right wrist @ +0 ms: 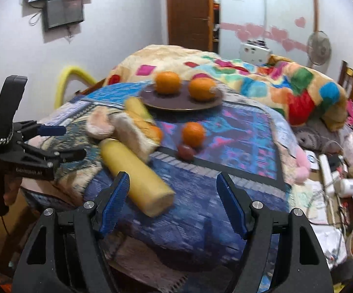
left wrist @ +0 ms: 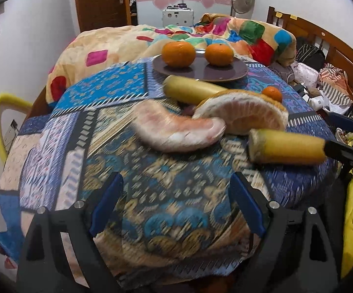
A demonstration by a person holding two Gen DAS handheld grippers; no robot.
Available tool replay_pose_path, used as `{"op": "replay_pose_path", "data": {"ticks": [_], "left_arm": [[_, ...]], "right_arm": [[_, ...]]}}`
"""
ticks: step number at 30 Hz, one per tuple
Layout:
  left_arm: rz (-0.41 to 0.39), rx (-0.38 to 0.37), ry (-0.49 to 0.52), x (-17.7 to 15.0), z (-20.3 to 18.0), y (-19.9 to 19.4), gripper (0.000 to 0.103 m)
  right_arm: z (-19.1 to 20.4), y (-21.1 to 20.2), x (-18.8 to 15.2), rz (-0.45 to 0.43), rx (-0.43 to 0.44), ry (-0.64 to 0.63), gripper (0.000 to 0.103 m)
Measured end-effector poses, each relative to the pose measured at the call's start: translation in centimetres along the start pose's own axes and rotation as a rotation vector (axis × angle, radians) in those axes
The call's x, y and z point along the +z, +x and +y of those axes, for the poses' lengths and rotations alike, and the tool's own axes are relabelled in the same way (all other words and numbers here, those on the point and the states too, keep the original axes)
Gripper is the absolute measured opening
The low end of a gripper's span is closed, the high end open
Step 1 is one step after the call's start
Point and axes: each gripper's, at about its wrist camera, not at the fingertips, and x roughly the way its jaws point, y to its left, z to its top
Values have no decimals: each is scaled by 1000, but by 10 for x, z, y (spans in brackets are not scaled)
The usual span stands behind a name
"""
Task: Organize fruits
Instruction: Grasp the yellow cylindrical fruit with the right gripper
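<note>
A: Right gripper, blue pads, jaws apart, nothing between them. Left gripper likewise spread, empty.

B: Nearest fruit?

A: The yellow cylindrical banana piece lies at eleven o'clock just beyond the right gripper's left pad, long axis running from ten o'clock down toward four. Right hand is likely the nearer one.

B: Beyond it?

A: White-rinded pomelo wedge, then a small loose orange mandarin at twelve. Farthest, the dark purple round plate with two mandarins, at twelve.
</note>
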Motion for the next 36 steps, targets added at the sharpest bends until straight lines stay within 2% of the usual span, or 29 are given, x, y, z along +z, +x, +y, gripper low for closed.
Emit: {"op": "replay_pose_path", "data": {"ticks": [5,9,11,17,23,27,29,36], "left_arm": [[6,17,1,-14,13,-10,90],[8,18,-8,-21,19,-12,90],[11,16,-15,-21,20,-10,90],[0,11,-22,-18,19,-9,90],[-9,4,-12,-7,12,-7,91],[-24,-11,-30,7,5,-1,101],[-27,-12,-39,15,3,5,102],[37,-19,-88,38,-4,44,102]], "right_arm": [[22,35,8,72,61,-68,70],[21,57,11,144,103,-80,67],[22,63,11,169,136,-87,59],[33,56,11,182,140,-141,35],[24,40,12,138,127,-100,34],[11,23,21,83,124,-51,34],[5,15,26,48,103,-37,34],[-17,10,33,-7,59,21,34]]}}
